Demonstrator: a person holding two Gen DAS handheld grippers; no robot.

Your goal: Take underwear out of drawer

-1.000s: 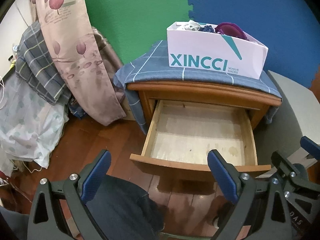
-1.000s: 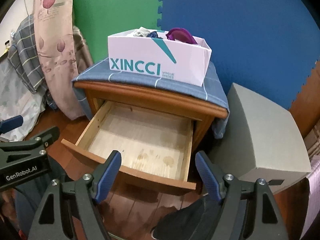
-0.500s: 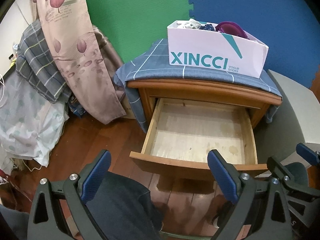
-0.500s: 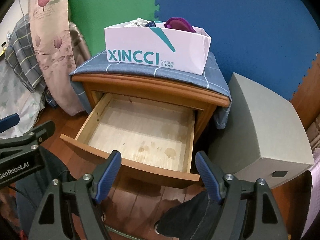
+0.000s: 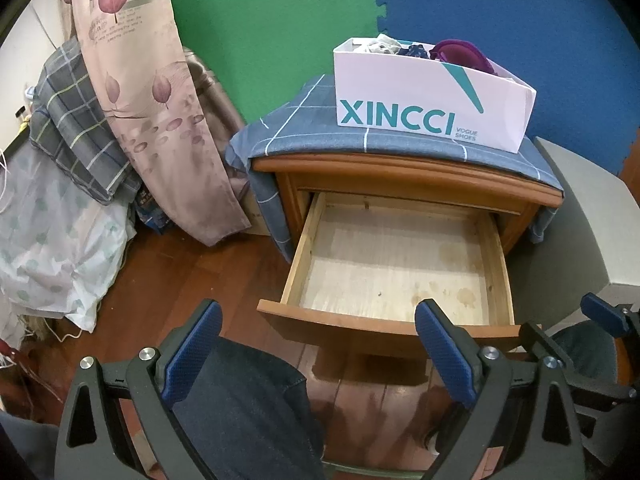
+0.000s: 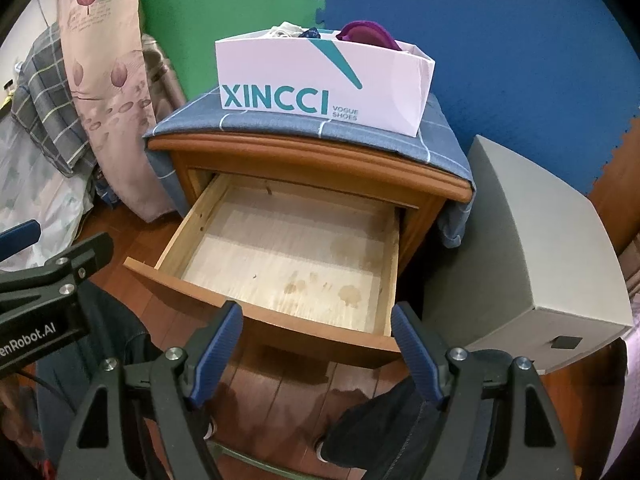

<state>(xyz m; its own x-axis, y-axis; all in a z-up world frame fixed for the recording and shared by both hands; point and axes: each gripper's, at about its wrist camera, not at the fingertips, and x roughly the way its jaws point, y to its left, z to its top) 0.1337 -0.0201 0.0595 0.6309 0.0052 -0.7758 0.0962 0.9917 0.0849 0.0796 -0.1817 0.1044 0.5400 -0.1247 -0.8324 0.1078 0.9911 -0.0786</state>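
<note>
The wooden nightstand drawer (image 5: 400, 256) (image 6: 288, 252) stands pulled open and its bare plywood floor holds nothing. On the nightstand top, a white XINCCI shoe box (image 5: 424, 100) (image 6: 316, 84) holds several garments, among them purple underwear (image 5: 460, 54) (image 6: 370, 36). My left gripper (image 5: 316, 344) is open and empty, in front of and below the drawer front. My right gripper (image 6: 316, 344) is open and empty, just before the drawer's front edge. The right gripper also shows in the left wrist view (image 5: 600, 320), and the left gripper's body (image 6: 44, 280) in the right wrist view.
A blue checked cloth (image 5: 304, 128) covers the nightstand top. A grey box (image 6: 532, 248) stands to its right. Floral curtain (image 5: 156, 112) and piled bedding (image 5: 60, 200) lie to the left. The person's legs (image 5: 248, 408) and the wooden floor (image 6: 280, 392) are below the grippers.
Both grippers have pulled back and lifted slightly, so the drawer sits a little farther off. Both stay open and empty. The drawer has not moved.
</note>
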